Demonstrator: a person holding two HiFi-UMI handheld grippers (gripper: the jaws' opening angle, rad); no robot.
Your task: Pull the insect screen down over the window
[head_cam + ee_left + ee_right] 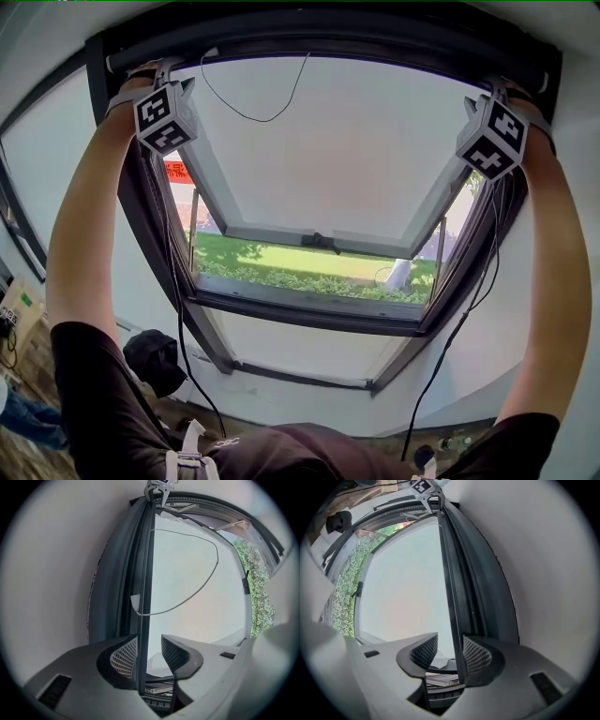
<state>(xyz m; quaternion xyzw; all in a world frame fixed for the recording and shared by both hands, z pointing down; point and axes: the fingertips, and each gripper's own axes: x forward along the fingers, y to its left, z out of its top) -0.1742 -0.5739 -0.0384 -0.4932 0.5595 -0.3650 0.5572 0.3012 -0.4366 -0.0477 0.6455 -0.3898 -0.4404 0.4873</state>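
- Grey left gripper [150,652]: jaws apart astride the pull bar [144,573] of the insect screen; the bar sits close beside one pad, unclamped.
- Pull bar lies along the top edge of the window [309,307], its long axis crosswise, spanning both hands.
- Right gripper [450,651]: jaws apart astride the far end, unclamped.
- Judgement: both hands equally near; the pull runs straight down.

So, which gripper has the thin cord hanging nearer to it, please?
The left gripper: the cord loops just ahead of it; none shows by the right gripper.
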